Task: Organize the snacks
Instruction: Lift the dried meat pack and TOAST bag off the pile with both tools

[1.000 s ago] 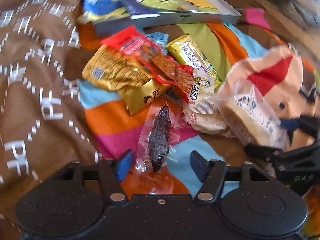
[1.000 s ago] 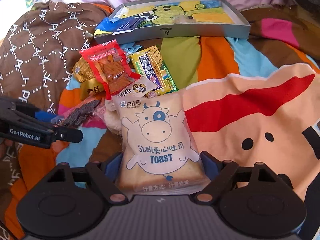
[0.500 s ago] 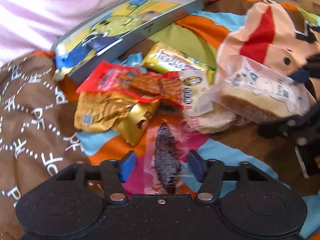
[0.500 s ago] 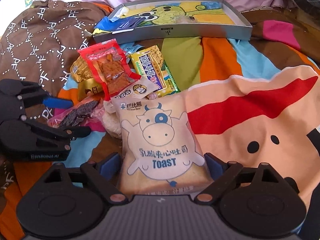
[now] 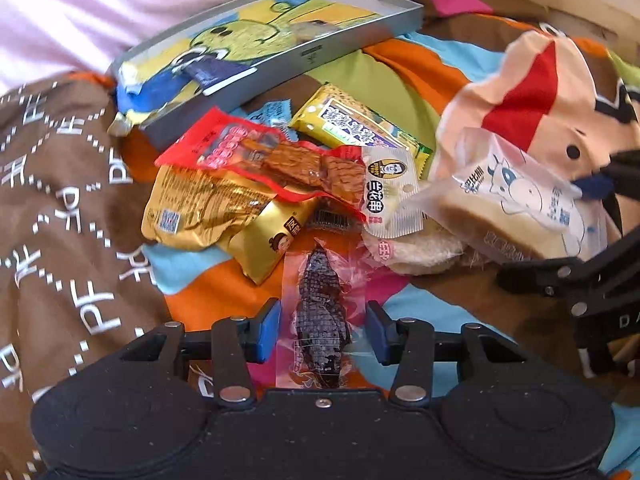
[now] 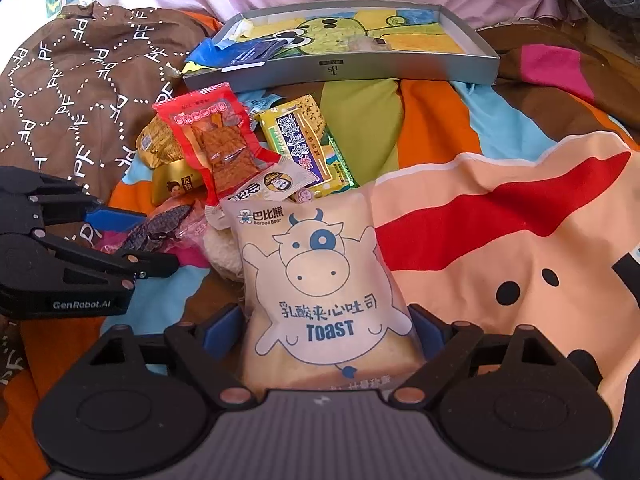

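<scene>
Clear-wrapped dark snack (image 5: pixel 320 320) lies between the left gripper's (image 5: pixel 320 330) parted fingers, toast pack (image 6: pixel 324 300) between the right gripper's (image 6: pixel 326 330): both seem poised to close.

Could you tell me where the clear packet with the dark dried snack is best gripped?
Grip the clear packet with the dark dried snack across its narrow near end, coming from the near side: it lies flat, lengthwise between the open left claw fingers.
</scene>
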`<act>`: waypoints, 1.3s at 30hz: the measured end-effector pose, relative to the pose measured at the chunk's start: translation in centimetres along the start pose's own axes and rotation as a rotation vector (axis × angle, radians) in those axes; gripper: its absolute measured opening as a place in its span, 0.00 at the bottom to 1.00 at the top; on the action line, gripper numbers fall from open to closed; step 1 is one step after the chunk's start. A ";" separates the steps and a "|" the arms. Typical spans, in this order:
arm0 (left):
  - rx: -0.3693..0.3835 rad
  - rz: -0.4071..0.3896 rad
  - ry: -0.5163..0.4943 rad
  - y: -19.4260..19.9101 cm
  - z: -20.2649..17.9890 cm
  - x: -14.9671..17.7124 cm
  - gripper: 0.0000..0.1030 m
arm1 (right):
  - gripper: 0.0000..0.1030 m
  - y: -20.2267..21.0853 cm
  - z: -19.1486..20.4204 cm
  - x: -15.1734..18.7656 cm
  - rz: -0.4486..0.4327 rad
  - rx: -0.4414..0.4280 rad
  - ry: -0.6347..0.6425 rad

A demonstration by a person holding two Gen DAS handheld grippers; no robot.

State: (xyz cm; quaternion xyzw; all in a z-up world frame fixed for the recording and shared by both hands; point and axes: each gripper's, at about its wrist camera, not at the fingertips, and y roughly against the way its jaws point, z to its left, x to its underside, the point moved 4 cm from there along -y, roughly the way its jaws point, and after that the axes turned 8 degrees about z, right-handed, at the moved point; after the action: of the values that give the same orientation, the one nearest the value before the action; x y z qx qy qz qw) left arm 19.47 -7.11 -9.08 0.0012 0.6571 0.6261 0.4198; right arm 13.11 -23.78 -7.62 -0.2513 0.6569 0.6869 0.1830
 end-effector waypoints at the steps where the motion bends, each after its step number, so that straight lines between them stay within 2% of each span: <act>1: 0.009 0.006 0.020 0.0 0.1 0.0 0.46 | 0.83 0.1 0.0 0.1 -0.002 -0.002 0.002; 6: 0.053 0.021 0.117 0.6 0.8 0.4 0.46 | 0.80 0.2 0.0 0.2 -0.006 -0.022 -0.001; 9: 0.146 0.056 0.240 0.7 1.4 0.9 0.46 | 0.81 0.2 -0.1 0.2 -0.001 -0.026 -0.006; 14: 0.192 0.056 0.351 1.0 1.8 1.5 0.46 | 0.81 -0.1 0.0 0.0 0.001 -0.029 -0.004; 19: 0.190 0.045 0.388 1.1 1.5 1.8 0.46 | 0.78 0.1 0.1 0.3 -0.020 -0.023 -0.002; 26: 0.230 0.041 0.445 1.7 0.9 2.4 0.46 | 0.76 0.8 -0.1 0.9 -0.069 -0.040 -0.034; 33: 0.278 0.078 0.556 2.9 1.0 3.4 0.46 | 0.76 1.3 -0.4 1.3 -0.094 -0.066 -0.068; 39: 0.303 0.075 0.626 4.2 1.1 4.2 0.46 | 0.75 1.6 -0.3 1.3 -0.106 -0.088 -0.077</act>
State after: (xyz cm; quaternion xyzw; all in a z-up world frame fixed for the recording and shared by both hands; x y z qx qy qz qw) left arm 15.18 -3.12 -7.80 -0.1042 0.8390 0.5064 0.1698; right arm 11.17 -24.25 -7.09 -0.2668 0.6042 0.7138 0.2331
